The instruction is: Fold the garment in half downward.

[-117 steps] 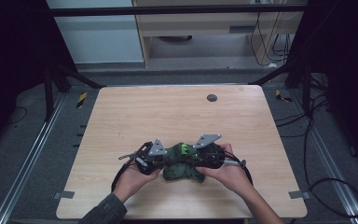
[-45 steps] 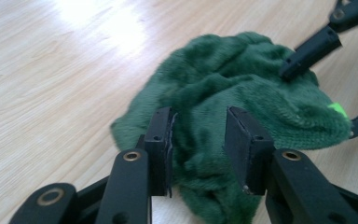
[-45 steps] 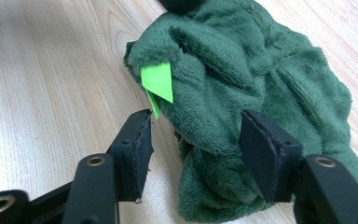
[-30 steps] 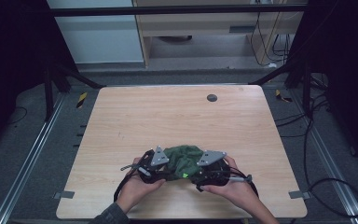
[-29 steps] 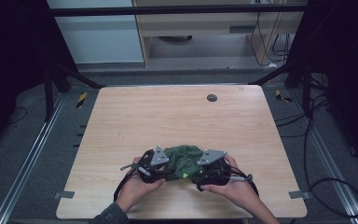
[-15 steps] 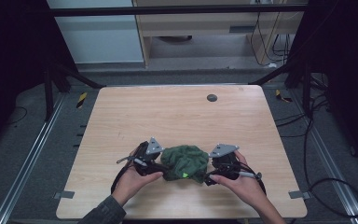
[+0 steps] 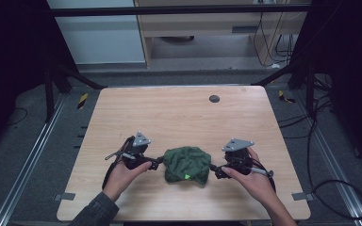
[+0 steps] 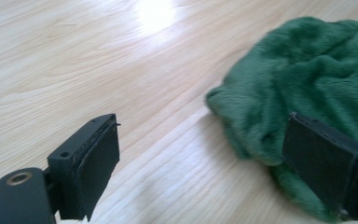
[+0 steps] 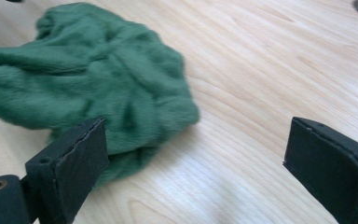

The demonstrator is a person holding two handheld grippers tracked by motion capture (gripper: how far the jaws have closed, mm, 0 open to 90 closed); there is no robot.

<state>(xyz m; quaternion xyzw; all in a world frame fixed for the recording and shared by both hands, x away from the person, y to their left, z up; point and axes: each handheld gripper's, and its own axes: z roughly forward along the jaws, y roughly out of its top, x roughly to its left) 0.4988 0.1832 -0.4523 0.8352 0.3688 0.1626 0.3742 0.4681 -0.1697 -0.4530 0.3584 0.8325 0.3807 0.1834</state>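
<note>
A crumpled green fleece cloth (image 7: 186, 164) lies in a heap near the front of the wooden table (image 7: 179, 113). My left gripper (image 7: 156, 163) is at its left side, open, and holds nothing. In the left gripper view the cloth (image 8: 307, 88) lies against the right jaw, while the left jaw stands over bare wood. My right gripper (image 7: 215, 170) is open at the cloth's right side. In the right gripper view the cloth (image 9: 98, 79) lies behind the left jaw, and nothing is between the jaws.
A small dark round disc (image 7: 214, 98) sits in the tabletop near the far edge. Black cables (image 7: 339, 188) trail off the table's right side onto the floor. Dark frame posts stand at both far corners.
Both grippers have let go of the cloth and drawn apart to its left and right sides. The cloth now lies in a loose heap on the table.
</note>
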